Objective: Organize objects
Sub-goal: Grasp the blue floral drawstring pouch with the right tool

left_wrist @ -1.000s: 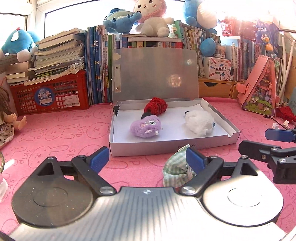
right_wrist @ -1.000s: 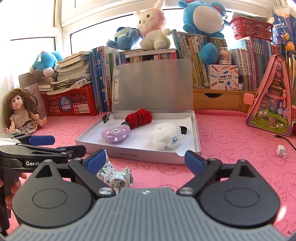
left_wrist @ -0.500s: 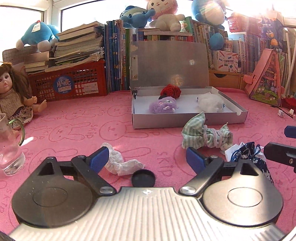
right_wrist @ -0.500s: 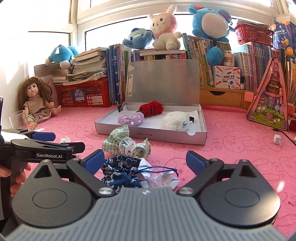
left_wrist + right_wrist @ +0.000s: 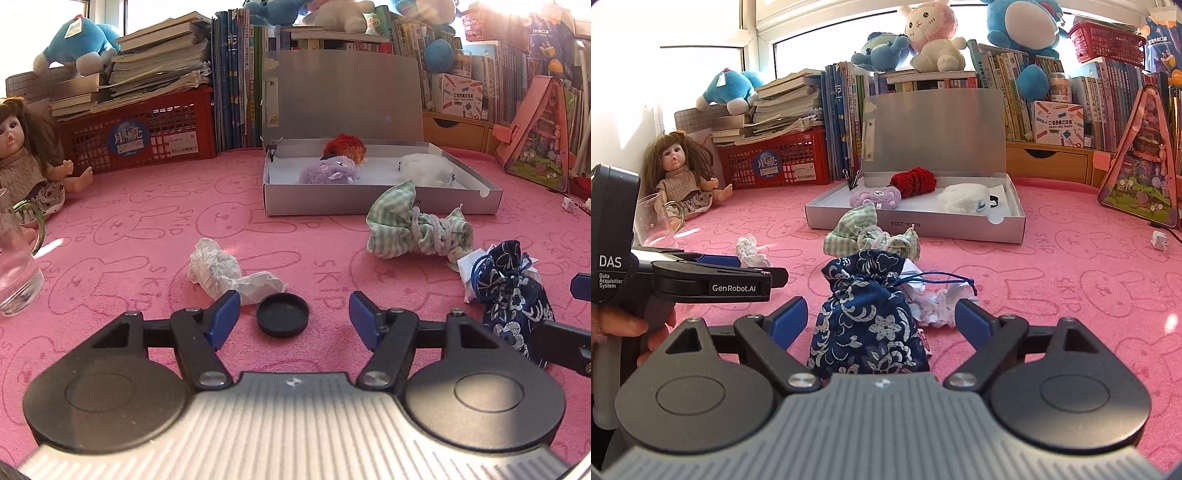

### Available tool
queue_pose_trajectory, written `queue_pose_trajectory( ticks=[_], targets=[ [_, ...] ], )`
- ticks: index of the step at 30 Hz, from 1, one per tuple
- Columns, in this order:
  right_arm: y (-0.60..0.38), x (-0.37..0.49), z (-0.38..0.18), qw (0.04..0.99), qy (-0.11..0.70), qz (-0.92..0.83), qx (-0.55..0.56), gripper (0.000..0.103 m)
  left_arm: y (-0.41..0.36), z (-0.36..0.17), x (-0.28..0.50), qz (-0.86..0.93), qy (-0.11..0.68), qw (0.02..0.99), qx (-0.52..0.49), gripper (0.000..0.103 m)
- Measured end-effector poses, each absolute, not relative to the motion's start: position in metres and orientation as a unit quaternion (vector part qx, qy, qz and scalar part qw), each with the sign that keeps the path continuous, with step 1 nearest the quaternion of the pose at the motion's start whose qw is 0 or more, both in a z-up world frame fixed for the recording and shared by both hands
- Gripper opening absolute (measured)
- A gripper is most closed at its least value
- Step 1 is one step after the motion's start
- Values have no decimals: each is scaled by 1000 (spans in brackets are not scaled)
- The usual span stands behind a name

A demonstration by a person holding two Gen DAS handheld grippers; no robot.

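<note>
The open grey box [image 5: 916, 225] sits on the pink counter [image 5: 1071, 288] with its lid upright, holding a purple plush [image 5: 874, 197], a red knitted item [image 5: 914, 181] and a white plush [image 5: 964, 198]. Outside the box, just in front of it, lie a green checked cloth bundle [image 5: 871, 236], a navy floral drawstring pouch [image 5: 868, 317], crumpled white paper [image 5: 221, 269] and a black round cap [image 5: 282, 319]. The left tongs [image 5: 293, 315] are released and empty with the cap between their tips, and the right tongs [image 5: 881, 319] are released, straddling the pouch without gripping it.
</note>
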State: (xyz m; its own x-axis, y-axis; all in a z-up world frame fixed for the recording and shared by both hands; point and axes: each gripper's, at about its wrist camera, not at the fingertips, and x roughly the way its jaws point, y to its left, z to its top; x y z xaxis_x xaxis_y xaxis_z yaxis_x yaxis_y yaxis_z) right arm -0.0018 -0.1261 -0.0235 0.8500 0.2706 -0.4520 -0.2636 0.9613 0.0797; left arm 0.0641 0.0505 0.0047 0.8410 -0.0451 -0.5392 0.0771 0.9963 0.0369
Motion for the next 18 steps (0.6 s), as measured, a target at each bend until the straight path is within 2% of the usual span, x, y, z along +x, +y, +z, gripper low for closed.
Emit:
queue_pose_trajectory(
  ticks=[11, 18],
  targets=[
    [-110, 12, -43, 955, 266, 132, -2, 82, 51, -3, 71, -32, 283, 958, 19, 71],
    [-111, 9, -39, 958, 255, 133, 1, 70, 49, -5, 71, -30, 279, 960, 21, 71]
  ],
)
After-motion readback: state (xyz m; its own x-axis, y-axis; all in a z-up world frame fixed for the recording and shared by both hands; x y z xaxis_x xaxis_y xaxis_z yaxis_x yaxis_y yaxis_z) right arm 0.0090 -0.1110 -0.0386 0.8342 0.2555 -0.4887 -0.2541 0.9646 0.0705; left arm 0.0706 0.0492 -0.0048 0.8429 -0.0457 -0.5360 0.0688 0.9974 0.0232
